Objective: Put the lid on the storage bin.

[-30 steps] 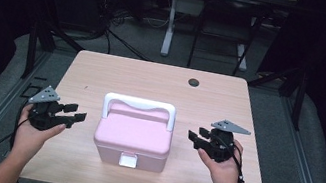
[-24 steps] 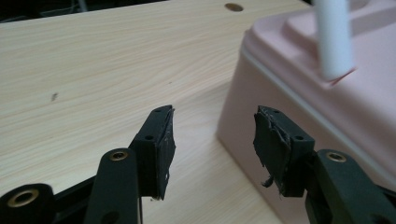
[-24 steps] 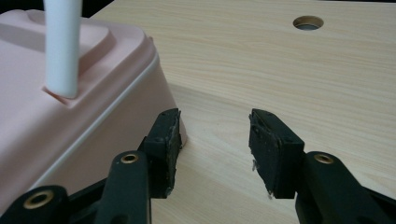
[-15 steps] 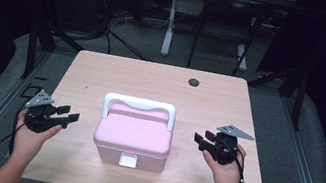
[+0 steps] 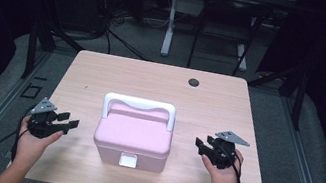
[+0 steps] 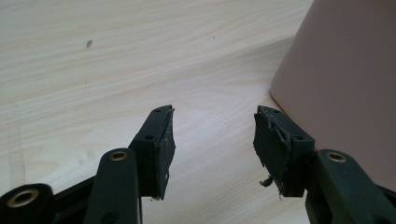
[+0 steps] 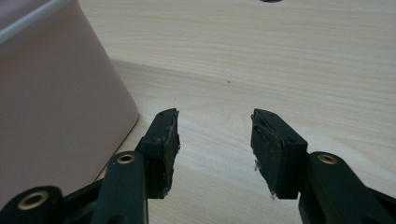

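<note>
I am looking down at a light wooden table (image 5: pixel 103 76) that stands on a grey floor, with dark stands and cables behind its far edge. Near the far edge, a little right of centre, sits a small dark round grommet (image 5: pixel 194 82), well apart from everything else.

The largest thing on the table is a pink storage box (image 5: pixel 133 136), set in the near half and roughly centred between my two hands. Its lid is down, a white carry handle (image 5: pixel 140 105) arches over the far side of the lid, and a small white latch (image 5: pixel 127 159) shows on the front wall that faces me.

My left hand holds the left gripper (image 5: pixel 70 121) to the left of the box, jaws pointing toward it but apart from it. In the left gripper view its two black jaws stand spread with bare tabletop between them, and the pink wall of the box rises just beside the right-hand jaw; I cannot tell if that jaw touches the wall. The pads (image 6: pixel 164 149) look worn and ragged at the edges.

My right hand holds the right gripper (image 5: pixel 198 145) to the right of the box, also pointing toward it with a gap of table between. In the right gripper view its jaws stand apart with nothing between them, and the box wall fills the left side, near the left-hand jaw. Its jaws have just been opening slightly.
</note>
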A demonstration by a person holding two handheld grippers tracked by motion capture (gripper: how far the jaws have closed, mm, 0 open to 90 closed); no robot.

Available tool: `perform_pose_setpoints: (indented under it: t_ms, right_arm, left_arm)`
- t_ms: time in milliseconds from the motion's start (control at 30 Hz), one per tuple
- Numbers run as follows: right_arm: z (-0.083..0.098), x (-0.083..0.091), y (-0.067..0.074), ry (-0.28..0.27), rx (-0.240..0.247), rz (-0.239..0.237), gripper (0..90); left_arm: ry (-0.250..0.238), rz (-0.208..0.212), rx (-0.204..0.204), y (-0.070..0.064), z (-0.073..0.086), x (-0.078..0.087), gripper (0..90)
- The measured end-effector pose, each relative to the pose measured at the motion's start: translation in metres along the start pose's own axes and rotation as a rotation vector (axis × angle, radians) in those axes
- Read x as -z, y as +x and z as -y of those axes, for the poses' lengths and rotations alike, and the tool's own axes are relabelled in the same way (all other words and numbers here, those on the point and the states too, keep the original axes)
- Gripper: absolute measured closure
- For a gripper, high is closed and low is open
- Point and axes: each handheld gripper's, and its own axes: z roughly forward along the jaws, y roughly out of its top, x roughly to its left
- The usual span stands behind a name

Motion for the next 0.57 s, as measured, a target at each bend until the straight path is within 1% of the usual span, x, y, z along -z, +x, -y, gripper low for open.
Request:
perform_pose_setpoints:
  t_ms: [67, 167, 300, 467, 567]
  right_arm:
    - [0.002, -0.003, 0.001, 0.005, 0.004, -0.005, 50.6]
    - [0.003, -0.007, 0.003, 0.009, 0.029, 0.001, 49.9]
    - [0.006, -0.01, 0.004, 0.017, 0.033, -0.002, 49.7]
    - [0.008, -0.014, 0.004, 0.035, 0.027, 0.001, 49.0]
    - [0.009, -0.016, 0.004, 0.03, 0.032, 0.003, 48.3]
  left_arm:
    - [0.016, 0.004, -0.005, -0.001, 0.002, -0.004, 47.5]
    - [0.029, 0.004, -0.015, -0.001, 0.005, -0.009, 47.5]
    - [0.036, 0.006, -0.007, -0.001, 0.009, -0.013, 47.5]
    - [0.033, 0.026, 0.027, 0.003, 0.009, -0.015, 48.5]
    - [0.048, 0.033, 0.022, 0.004, 0.011, -0.016, 49.1]
